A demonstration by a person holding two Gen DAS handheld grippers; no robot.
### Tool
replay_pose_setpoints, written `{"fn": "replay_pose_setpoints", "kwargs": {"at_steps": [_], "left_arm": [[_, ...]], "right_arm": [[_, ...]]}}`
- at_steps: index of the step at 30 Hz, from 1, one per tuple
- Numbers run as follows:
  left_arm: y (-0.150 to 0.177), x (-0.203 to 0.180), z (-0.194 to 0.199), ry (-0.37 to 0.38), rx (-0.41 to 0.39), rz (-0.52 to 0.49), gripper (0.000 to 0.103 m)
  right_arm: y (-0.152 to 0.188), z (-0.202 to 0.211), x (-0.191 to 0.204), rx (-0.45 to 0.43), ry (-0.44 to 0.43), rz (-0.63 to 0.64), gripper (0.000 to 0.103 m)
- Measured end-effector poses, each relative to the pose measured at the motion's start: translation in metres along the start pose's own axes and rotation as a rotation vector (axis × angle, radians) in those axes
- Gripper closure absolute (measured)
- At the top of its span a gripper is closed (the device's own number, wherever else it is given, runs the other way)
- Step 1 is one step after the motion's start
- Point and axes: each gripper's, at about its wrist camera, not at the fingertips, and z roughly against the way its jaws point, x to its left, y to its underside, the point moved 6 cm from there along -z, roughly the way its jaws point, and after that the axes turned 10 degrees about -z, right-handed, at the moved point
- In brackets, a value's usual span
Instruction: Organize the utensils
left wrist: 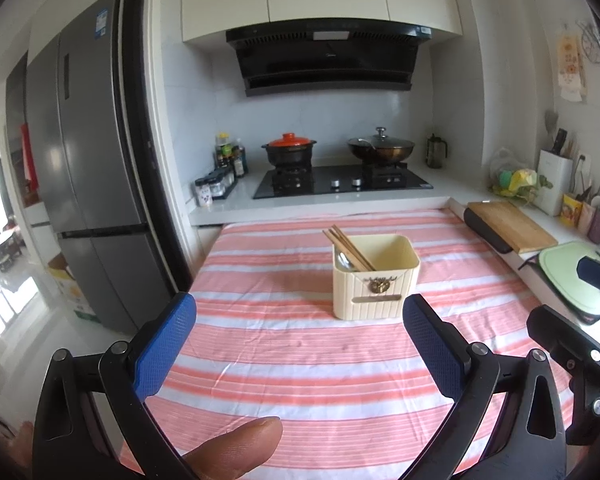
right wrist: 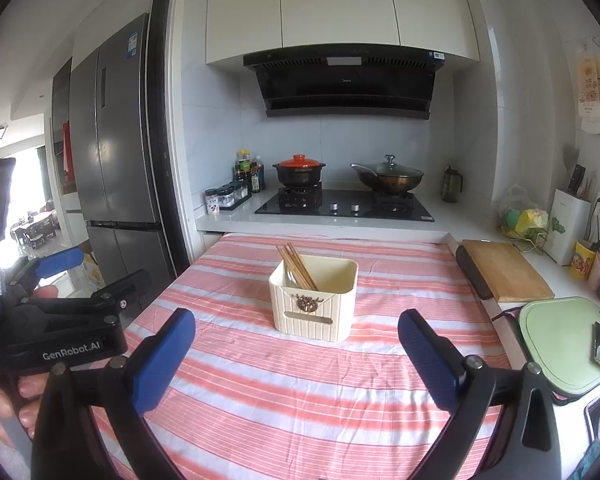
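A cream utensil holder (left wrist: 374, 278) (right wrist: 314, 300) stands on the pink-and-white striped cloth (left wrist: 300, 360) (right wrist: 300, 392). Several wooden chopsticks (left wrist: 346, 248) (right wrist: 296, 266) lean in its left side, with a metal spoon (left wrist: 346, 262) beside them. My left gripper (left wrist: 300, 316) is open, hanging above the cloth in front of the holder with nothing between its blue pads. My right gripper (right wrist: 296, 332) is open too, nearer than the holder and holding nothing. The left gripper's body (right wrist: 60, 320) shows at the left of the right wrist view, held by a hand.
Behind the table runs a counter with a gas hob (left wrist: 342, 184), a red-lidded pot (left wrist: 290, 150) and a wok (left wrist: 380, 148). A wooden cutting board (left wrist: 508, 226) and a green board (right wrist: 560, 344) lie at the right. A grey fridge (left wrist: 88, 160) stands at the left.
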Motion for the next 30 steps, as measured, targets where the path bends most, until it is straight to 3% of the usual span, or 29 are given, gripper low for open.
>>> {"fn": "replay_pose_setpoints", "kwargs": {"at_steps": [14, 30], "left_arm": [[-0.001, 0.011, 0.009, -0.020, 0.011, 0.022, 0.000], [0.001, 0.003, -0.002, 0.002, 0.033, 0.018, 0.000]], "right_arm": [[-0.008, 0.015, 0.006, 0.018, 0.064, 0.009, 0.000], [0.000, 0.001, -0.009, 0.047, 0.132, -0.022, 0.000]]}}
